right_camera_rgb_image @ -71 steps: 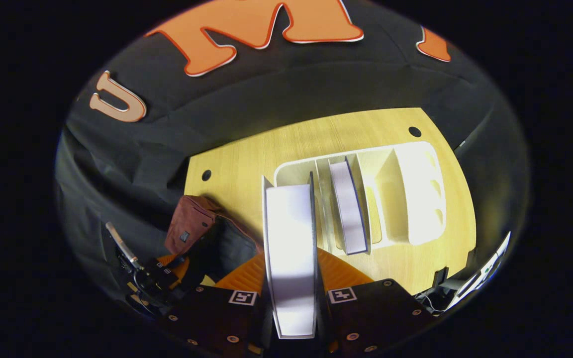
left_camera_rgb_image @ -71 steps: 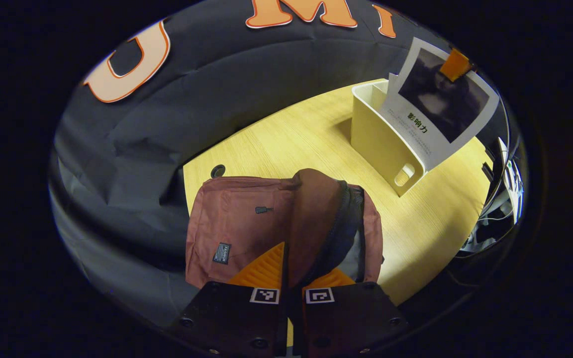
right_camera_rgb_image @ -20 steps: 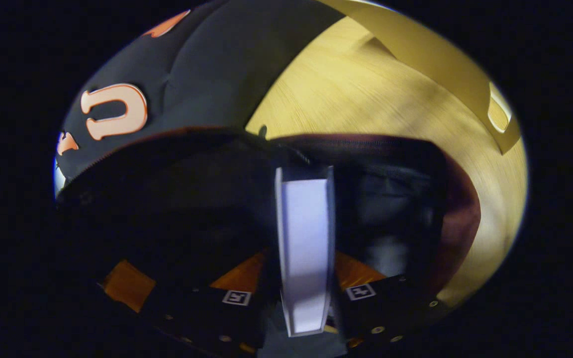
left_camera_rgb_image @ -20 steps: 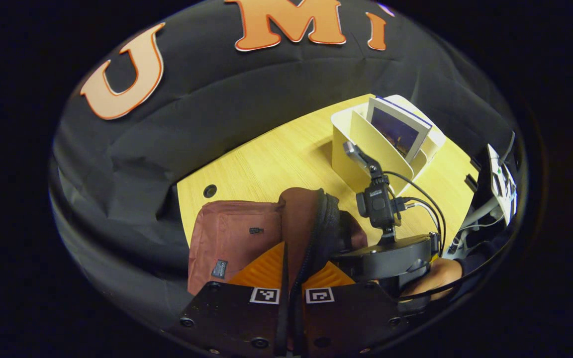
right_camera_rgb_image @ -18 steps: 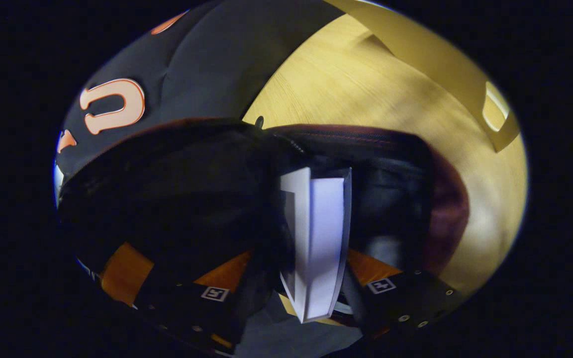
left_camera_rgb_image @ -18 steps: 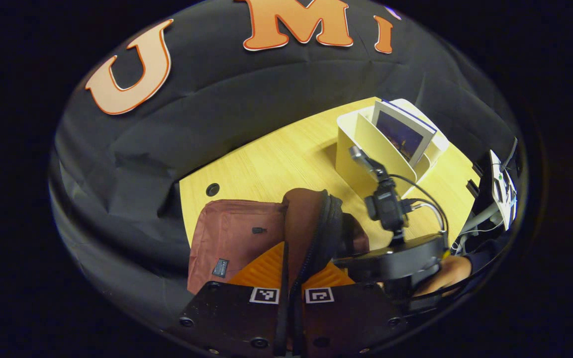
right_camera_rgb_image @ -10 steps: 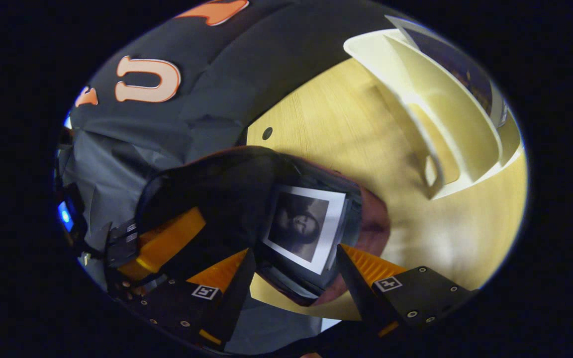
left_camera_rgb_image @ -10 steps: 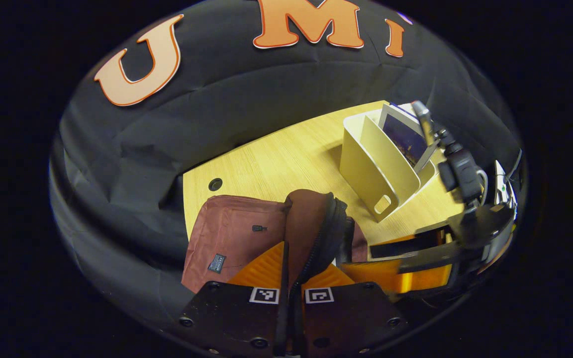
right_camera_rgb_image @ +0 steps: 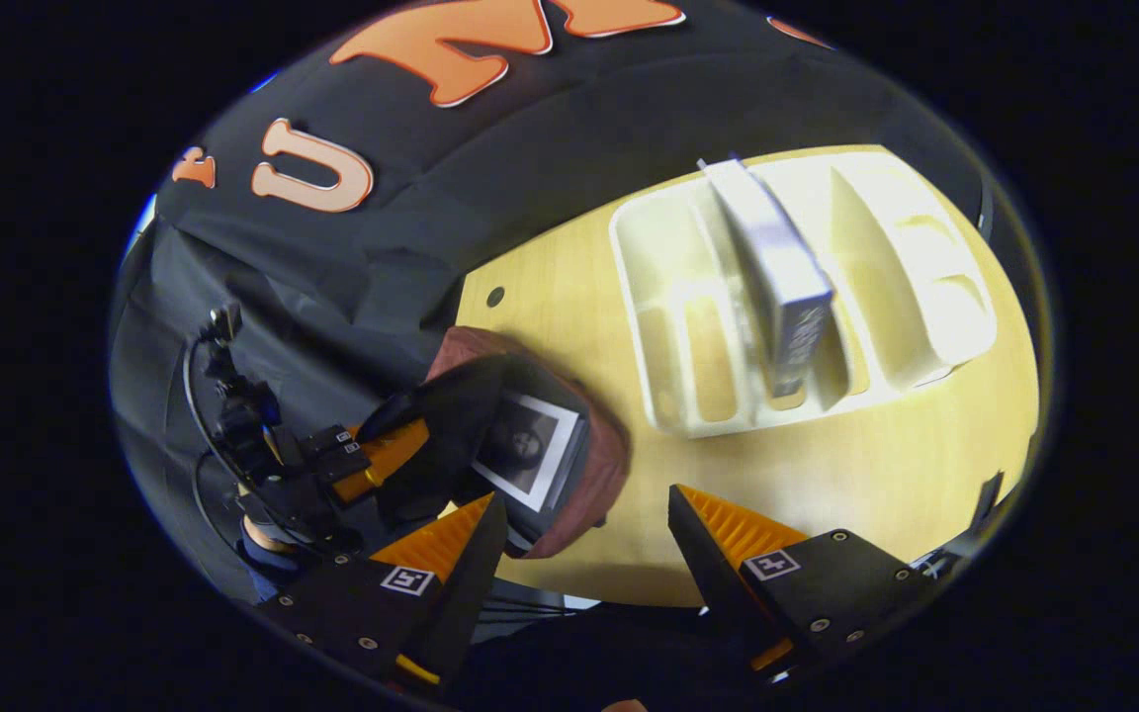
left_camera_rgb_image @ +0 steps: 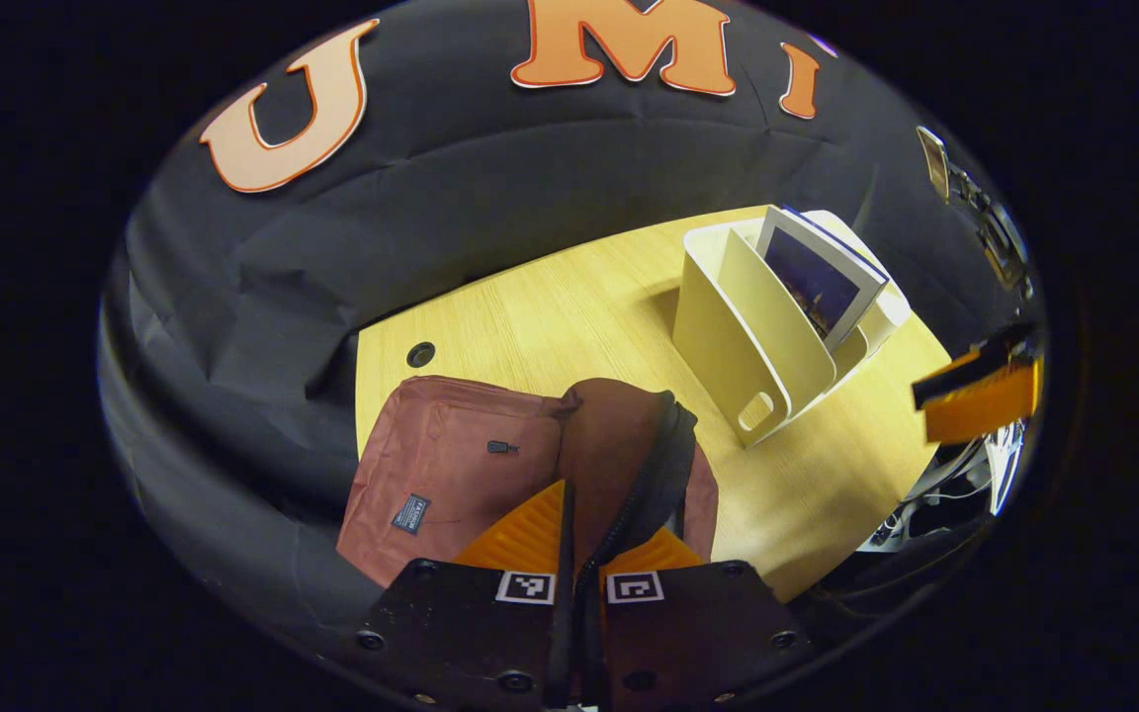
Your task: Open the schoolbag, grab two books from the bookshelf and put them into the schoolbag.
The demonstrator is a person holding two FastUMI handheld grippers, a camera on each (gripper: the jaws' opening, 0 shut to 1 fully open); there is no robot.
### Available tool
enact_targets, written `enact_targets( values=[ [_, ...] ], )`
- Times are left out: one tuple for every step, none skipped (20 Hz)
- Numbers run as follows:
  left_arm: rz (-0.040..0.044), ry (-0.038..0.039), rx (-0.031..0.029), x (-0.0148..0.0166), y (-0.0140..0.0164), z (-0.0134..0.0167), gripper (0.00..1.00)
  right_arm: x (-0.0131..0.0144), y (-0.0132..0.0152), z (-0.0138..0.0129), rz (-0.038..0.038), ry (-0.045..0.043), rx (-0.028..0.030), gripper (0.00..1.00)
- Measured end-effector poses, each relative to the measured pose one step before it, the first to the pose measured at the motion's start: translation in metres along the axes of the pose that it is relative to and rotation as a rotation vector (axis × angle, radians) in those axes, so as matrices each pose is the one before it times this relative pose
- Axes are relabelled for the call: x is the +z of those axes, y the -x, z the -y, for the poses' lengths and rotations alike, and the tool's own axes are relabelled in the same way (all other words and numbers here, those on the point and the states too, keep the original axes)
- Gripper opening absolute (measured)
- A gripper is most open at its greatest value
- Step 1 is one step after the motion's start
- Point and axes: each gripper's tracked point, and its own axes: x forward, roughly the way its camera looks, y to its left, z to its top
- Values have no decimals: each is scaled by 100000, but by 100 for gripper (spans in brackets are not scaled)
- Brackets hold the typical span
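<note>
Left gripper [left_camera_rgb_image: 579, 539]: jaws pinched together on the zipper edge of the schoolbag's [left_camera_rgb_image: 451, 465] flap, holding the mouth open.
Right gripper [right_camera_rgb_image: 584, 534]: jaws spread wide, nothing between them, hanging above the worktop [right_camera_rgb_image: 827, 475] between schoolbag and bookshelf.
Schoolbag: lying on the worktop's near left corner, just left of the bookshelf [right_camera_rgb_image: 688, 297]; in the right gripper view its opening [right_camera_rgb_image: 569, 445] gapes toward the camera.
First book [right_camera_rgb_image: 528, 445]: inside the schoolbag's mouth, cover up — one in, by the look of it.
Second book [right_camera_rgb_image: 777, 267]: standing on edge in a middle slot of the bookshelf, leaning against a divider; in the left gripper view its cover [left_camera_rgb_image: 817, 282] pokes above the rack.
Key relation: the second book lies ahead and up-right of the right jaws, its long axis running away along the slot; the right gripper is the nearer and the free one.
Next, likely: reach over the bookshelf and turn the jaws across the book's thin edge.
Risk: a slim leaning book could tip or slide as the jaws close.
</note>
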Motion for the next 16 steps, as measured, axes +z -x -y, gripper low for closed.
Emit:
enact_targets(
  values=[
    [11,55,-441,-24,-158,30,5,961,757,1540,190,3220,-3345,98],
    [-275,358,15,-5,-133,-91,5,1072,1099,1491,377,-220,-3680,98],
    [80,86,-575,-119,-62,20,5,1269,515,917,406,-1174,-1144,98],
    [-159,31,-369,8,-47,-12,5,856,359,861,-467,-2029,-2009,98],
    [-134,158,-477,-102,-53,-26,5,858,285,769,-954,-121,-1387,98],
    [-127,250,-499,-102,-111,-22,5,819,69,811,-146,147,-2747,98],
    [-329,429,-429,-25,-179,-14,5,916,-165,499,-215,1474,-1891,98],
    [19,186,-546,-162,-193,-214,5,823,-95,424,-312,623,-1742,98],
    [-126,262,-475,-41,-134,22,5,994,-455,232,-565,22,-1628,98],
    [25,84,-545,-180,-51,-118,5,988,-507,99,-818,145,170,97],
    [-45,380,-337,-65,-138,-14,5,943,-868,133,-426,339,-832,98],
    [-98,501,-593,-13,-191,46,5,731,-792,558,-1778,475,-1138,97],
    [-152,781,-366,-77,-143,6,5,842,-1027,588,-1096,-1349,-1834,98],
    [-286,908,-501,-320,-192,-101,5,413,-1006,177,-2354,-1381,-854,98],
    [-146,737,-312,-108,-174,-82,5,330,-950,8,-2215,-909,-493,98],
    [-352,769,-197,-287,-176,-258,5,246,-879,24,-1516,-173,-1340,98]
  ],
)
